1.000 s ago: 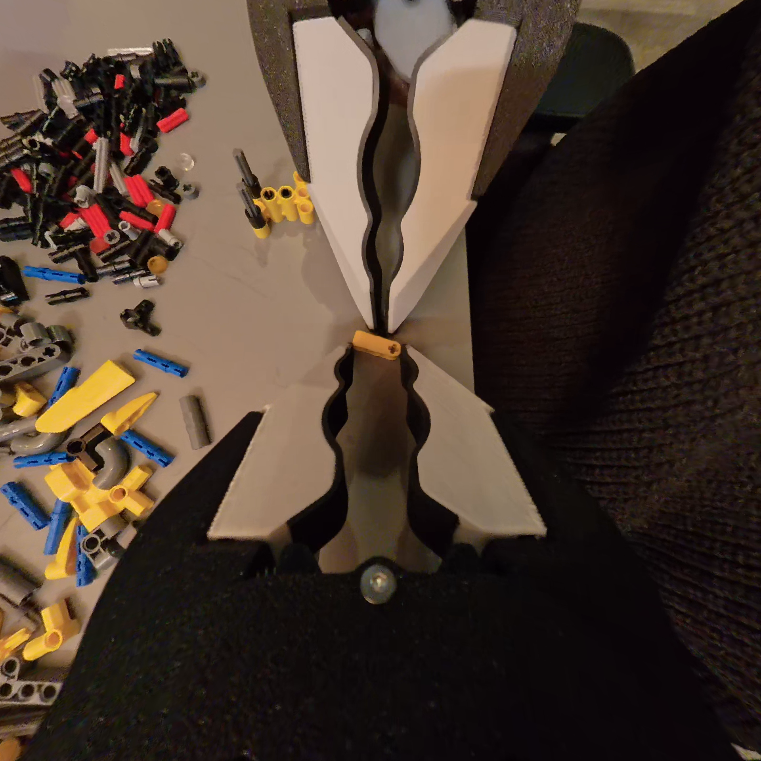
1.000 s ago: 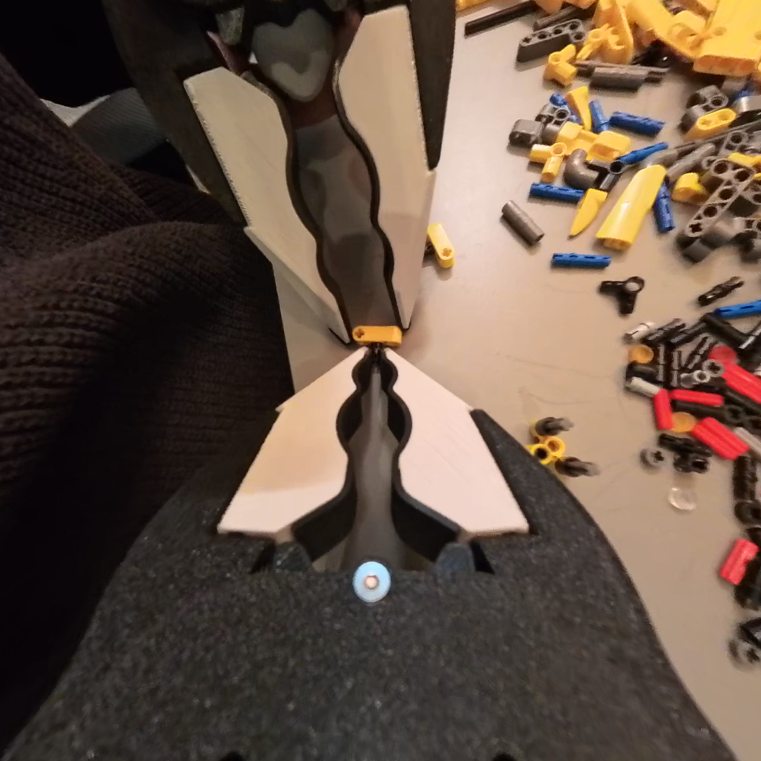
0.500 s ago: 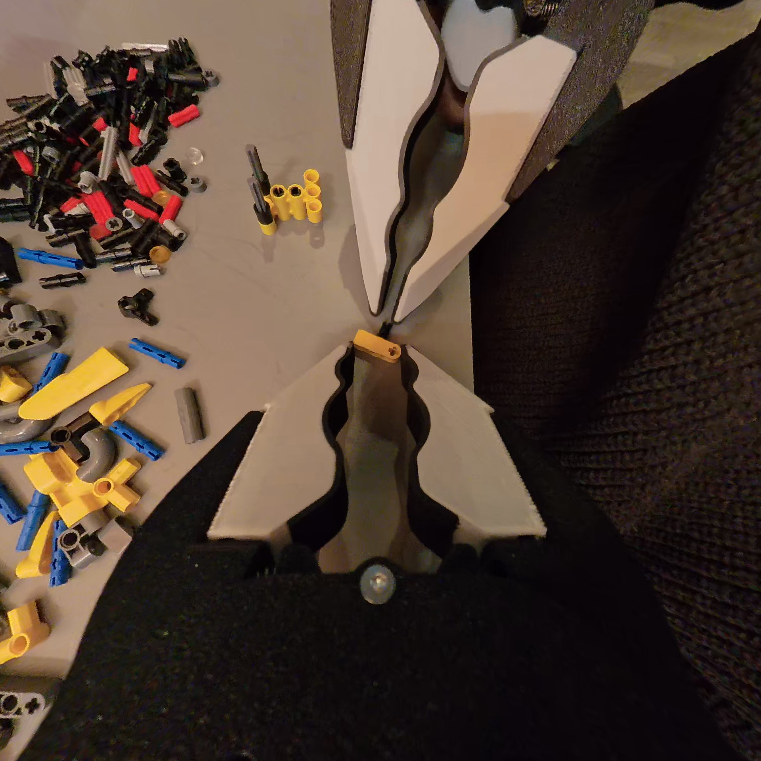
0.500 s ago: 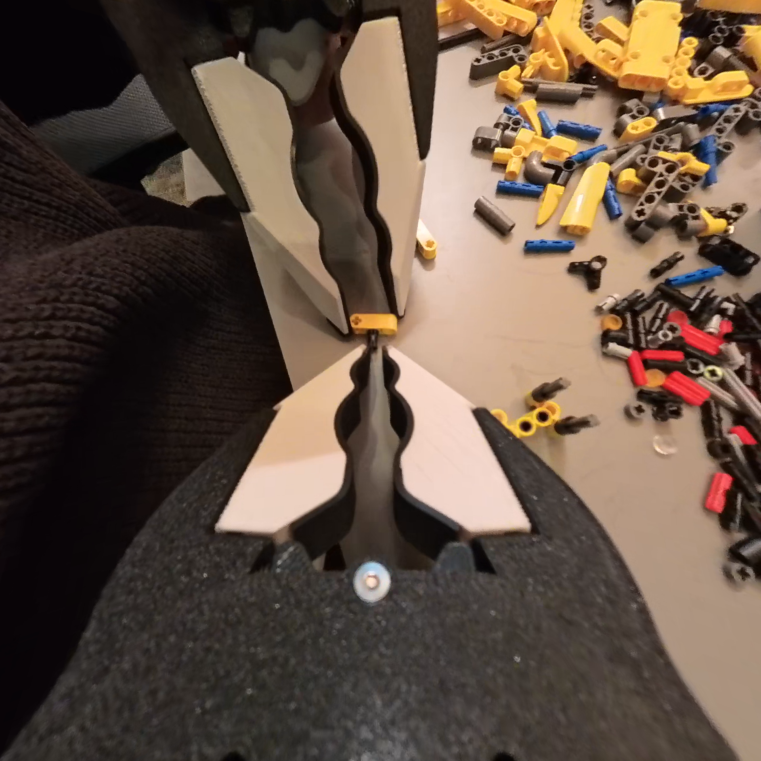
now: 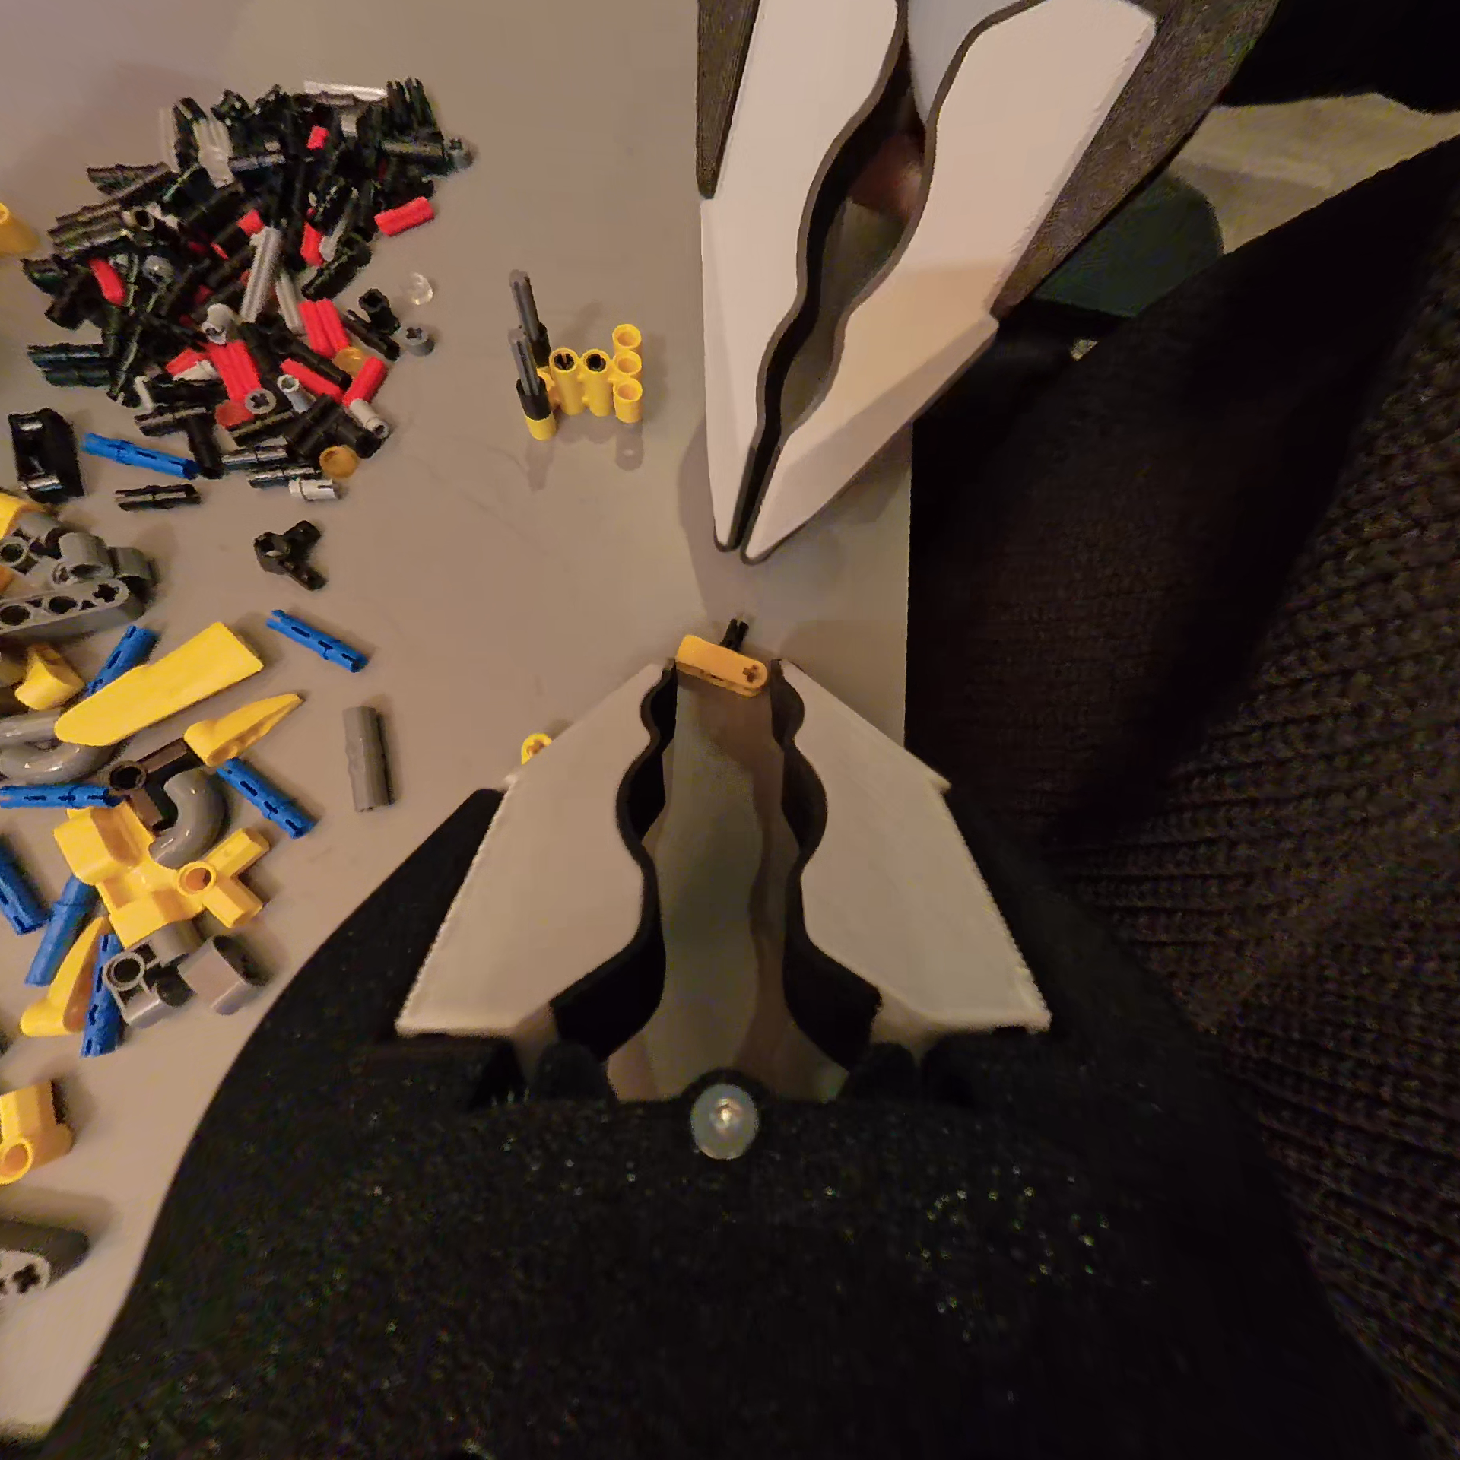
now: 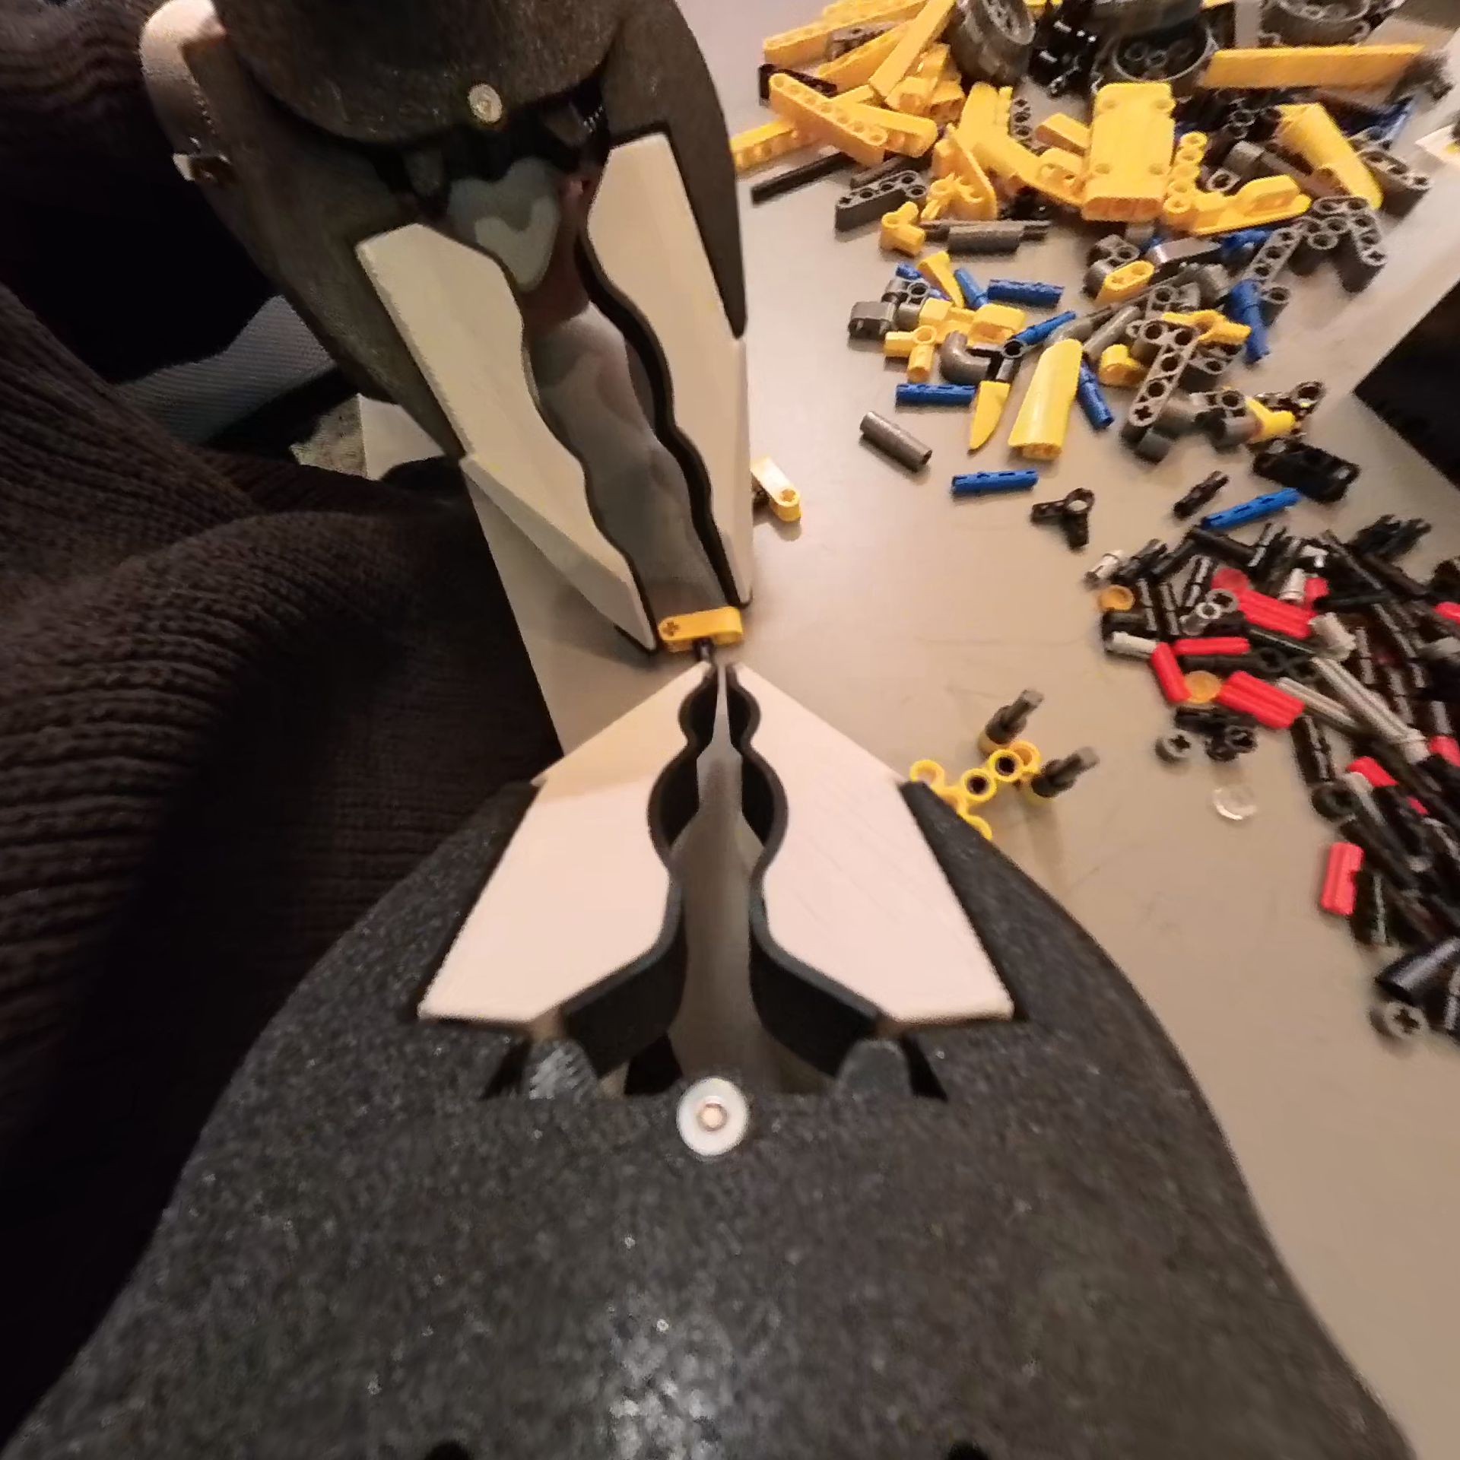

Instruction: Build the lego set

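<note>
My left gripper (image 5: 723, 670) is shut on a small yellow connector (image 5: 720, 677) and holds it just above the grey table (image 5: 490, 553) near its right edge. A short black pin (image 5: 735, 630) sticks out of the connector's far side. My right gripper (image 6: 715, 670) faces it tip to tip. Its fingers are shut with nothing between them. In the left wrist view the right gripper (image 5: 739, 549) stands a short gap away from the pin. In the right wrist view the left gripper (image 6: 699, 632) holds the connector (image 6: 699, 626), with the pin (image 6: 705, 649) just beyond my right fingertips.
A small yellow assembly with black pins (image 5: 581, 371) stands left of the grippers. Farther left lie a pile of black and red pins (image 5: 237, 300) and loose yellow, blue and grey parts (image 5: 142, 790). A dark knitted sleeve (image 5: 1185, 711) lies beyond the table edge. Another yellow connector (image 6: 778, 490) lies on the table. Less than 4 cm separates the two grippers' tips.
My right gripper has drawn back from the yellow connector, and the black pin stays in it. The left gripper has kept its hold and barely moved.
</note>
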A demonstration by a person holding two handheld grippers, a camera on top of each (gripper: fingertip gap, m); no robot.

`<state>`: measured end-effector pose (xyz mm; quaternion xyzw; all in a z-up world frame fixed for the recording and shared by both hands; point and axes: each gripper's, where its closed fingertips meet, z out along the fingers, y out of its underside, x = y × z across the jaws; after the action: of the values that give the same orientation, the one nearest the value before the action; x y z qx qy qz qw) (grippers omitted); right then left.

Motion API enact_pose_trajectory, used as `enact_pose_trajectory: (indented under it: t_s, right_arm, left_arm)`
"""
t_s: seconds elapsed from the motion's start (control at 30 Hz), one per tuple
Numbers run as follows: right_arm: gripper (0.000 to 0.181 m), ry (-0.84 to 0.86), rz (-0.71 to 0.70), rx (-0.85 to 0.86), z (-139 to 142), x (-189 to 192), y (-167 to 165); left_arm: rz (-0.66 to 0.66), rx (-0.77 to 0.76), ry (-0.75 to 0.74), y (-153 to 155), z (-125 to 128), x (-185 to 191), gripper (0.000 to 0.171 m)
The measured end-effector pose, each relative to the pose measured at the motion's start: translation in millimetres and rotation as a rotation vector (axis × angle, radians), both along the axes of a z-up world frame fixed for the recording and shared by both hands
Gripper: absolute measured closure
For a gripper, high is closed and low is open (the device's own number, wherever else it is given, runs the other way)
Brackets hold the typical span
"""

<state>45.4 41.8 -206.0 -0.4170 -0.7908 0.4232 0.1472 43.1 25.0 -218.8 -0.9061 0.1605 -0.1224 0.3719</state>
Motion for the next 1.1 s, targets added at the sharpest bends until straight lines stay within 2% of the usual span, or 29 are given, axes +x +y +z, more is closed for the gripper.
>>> enact_pose_trajectory:
  t_s: [0.27,0.4,0.53,0.77,0.97,1.1]
  right_arm:
    - [0.180,0.068,-0.049,0.005,2.8,-4.0,4.6]
    - [0.181,0.190,-0.048,-0.001,14.6,-5.2,3.7]
    - [0.181,0.217,-0.081,-0.063,15.7,-5.7,4.2]
    - [0.181,0.220,-0.077,-0.049,13.3,-9.4,-0.7]
    - [0.181,0.238,-0.084,-0.099,18.2,-10.8,-2.6]
    - [0.181,0.251,-0.093,-0.134,22.2,-10.9,-0.9]
  left_arm:
    - [0.038,0.027,-0.018,-5.2,5.0,-0.6,0.148]
    - [0.074,0.071,-0.112,-4.3,16.3,0.7,0.148]
    - [0.141,0.133,-0.182,-3.0,28.3,-8.3,0.149]
    - [0.214,0.169,-0.179,-6.7,29.9,-16.8,0.149]
    - [0.273,0.203,-0.195,-6.6,35.0,-26.8,0.149]
    - [0.306,0.178,-0.155,-4.5,28.8,-30.9,0.149]
